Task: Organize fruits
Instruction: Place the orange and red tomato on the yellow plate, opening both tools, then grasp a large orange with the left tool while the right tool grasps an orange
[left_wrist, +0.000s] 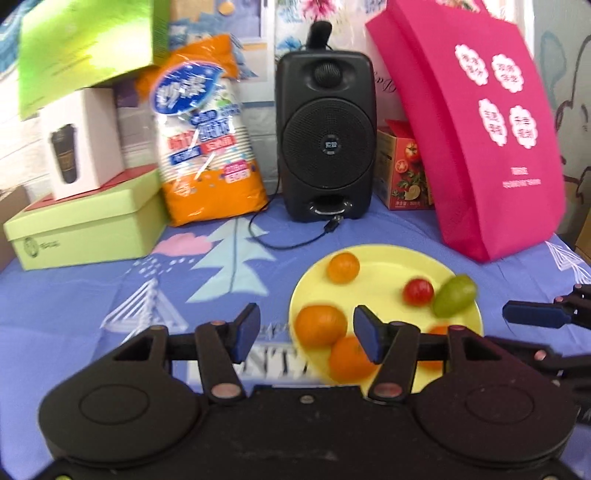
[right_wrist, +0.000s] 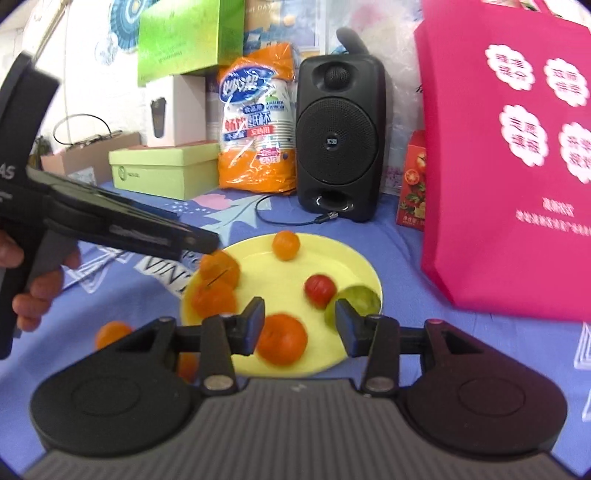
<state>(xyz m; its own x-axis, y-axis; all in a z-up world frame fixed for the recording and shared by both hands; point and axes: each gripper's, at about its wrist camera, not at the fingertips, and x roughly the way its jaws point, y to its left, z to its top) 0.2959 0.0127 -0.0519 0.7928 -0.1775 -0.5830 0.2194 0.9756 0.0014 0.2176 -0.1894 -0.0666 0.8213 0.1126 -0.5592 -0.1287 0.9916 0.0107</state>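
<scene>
A yellow plate lies on the blue cloth. It holds several oranges, a red tomato and a green fruit at its right rim. My left gripper is open and empty over the plate's left edge. My right gripper is open and empty, above the plate's near edge with an orange between its fingers' line of sight. Two oranges lie on the cloth left of the plate.
A black speaker with a cable stands behind the plate. A pink bag stands at the right. A green box, a cup pack and a tomato carton line the back.
</scene>
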